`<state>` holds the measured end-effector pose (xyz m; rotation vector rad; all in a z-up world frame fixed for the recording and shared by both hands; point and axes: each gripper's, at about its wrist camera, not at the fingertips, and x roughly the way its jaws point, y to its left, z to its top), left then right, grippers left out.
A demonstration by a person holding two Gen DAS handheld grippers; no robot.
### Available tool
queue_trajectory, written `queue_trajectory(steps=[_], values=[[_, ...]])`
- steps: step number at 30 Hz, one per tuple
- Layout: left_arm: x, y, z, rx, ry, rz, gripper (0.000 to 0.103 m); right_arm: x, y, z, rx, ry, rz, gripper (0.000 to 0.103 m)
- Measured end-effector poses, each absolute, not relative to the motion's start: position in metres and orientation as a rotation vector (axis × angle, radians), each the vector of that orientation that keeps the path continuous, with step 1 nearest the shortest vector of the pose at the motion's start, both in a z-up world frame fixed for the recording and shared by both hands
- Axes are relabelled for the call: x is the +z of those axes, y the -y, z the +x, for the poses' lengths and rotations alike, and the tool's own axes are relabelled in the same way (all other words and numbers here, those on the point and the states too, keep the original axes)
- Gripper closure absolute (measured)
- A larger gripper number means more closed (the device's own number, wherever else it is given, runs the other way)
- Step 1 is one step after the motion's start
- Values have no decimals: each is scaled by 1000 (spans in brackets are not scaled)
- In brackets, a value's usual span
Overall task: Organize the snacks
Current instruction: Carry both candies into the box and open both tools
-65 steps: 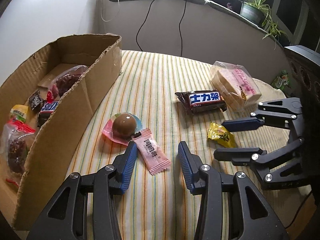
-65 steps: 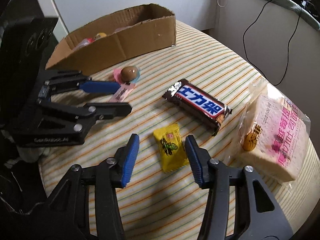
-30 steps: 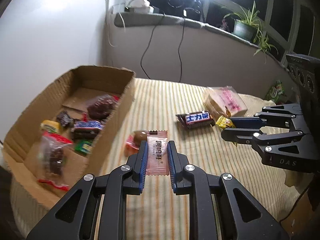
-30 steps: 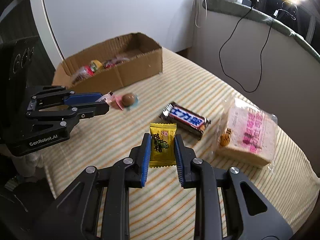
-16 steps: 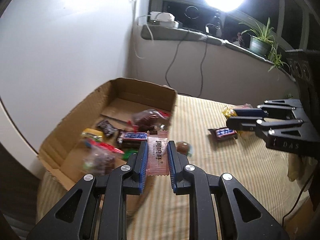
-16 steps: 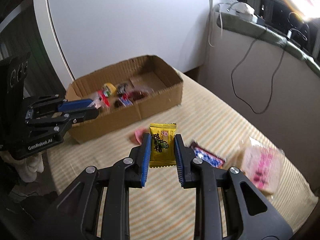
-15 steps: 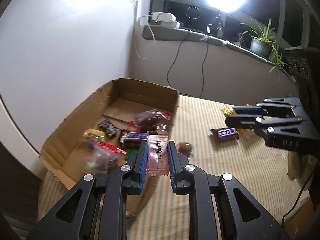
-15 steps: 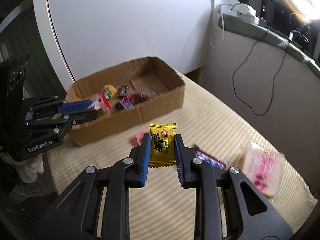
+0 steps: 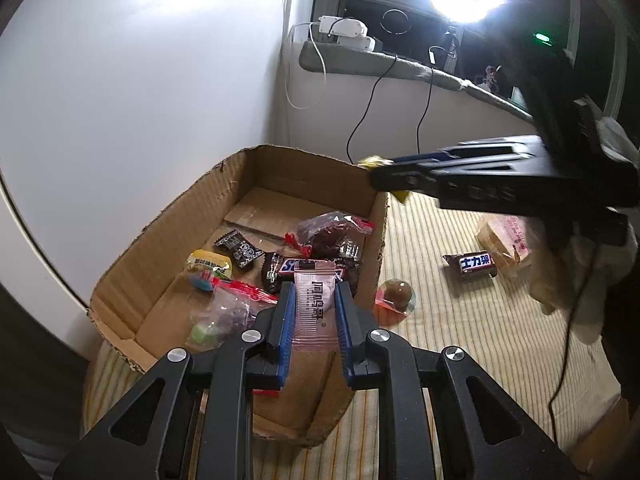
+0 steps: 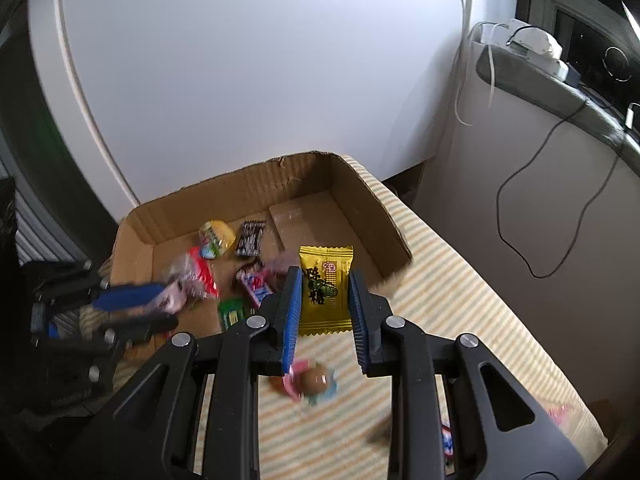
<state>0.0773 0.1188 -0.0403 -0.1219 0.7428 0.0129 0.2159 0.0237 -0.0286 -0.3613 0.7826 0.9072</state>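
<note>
Left claw (image 9: 311, 312) is pinching pink candy (image 9: 315, 300), right claw (image 10: 325, 300) yellow candy (image 10: 325, 290); releasing early probably misses the box (image 9: 240, 184), lower left.

Pink candy wrapper (image 9: 315, 304), clamped in left gripper (image 9: 311, 308): Chinese characters printed, too small to read with certainty.

Yellow candy packet (image 10: 325, 290), clamped in right gripper (image 10: 325, 304): reads "陈皮糖".

Chocolate bar (image 9: 471, 265) on striped tablecloth (image 9: 460, 344): "士力架".

Bar inside cardboard box (image 9: 240, 184), second chocolate bar (image 9: 290, 267): "S…" visible, rest covered.
</note>
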Motion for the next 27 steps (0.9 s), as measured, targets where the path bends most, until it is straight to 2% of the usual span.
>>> queue_trajectory(steps=[15,26,27], values=[[-47,-129,82,15,-754,-124,85,-48,-98,243,949,-825,-392,79],[-47,-133,81,40,-749,-130,84,-50,-99,247,937,-823,-371,78],[-47,-133,81,43,-748,-130,81,-50,-98,247,936,-823,-369,77]])
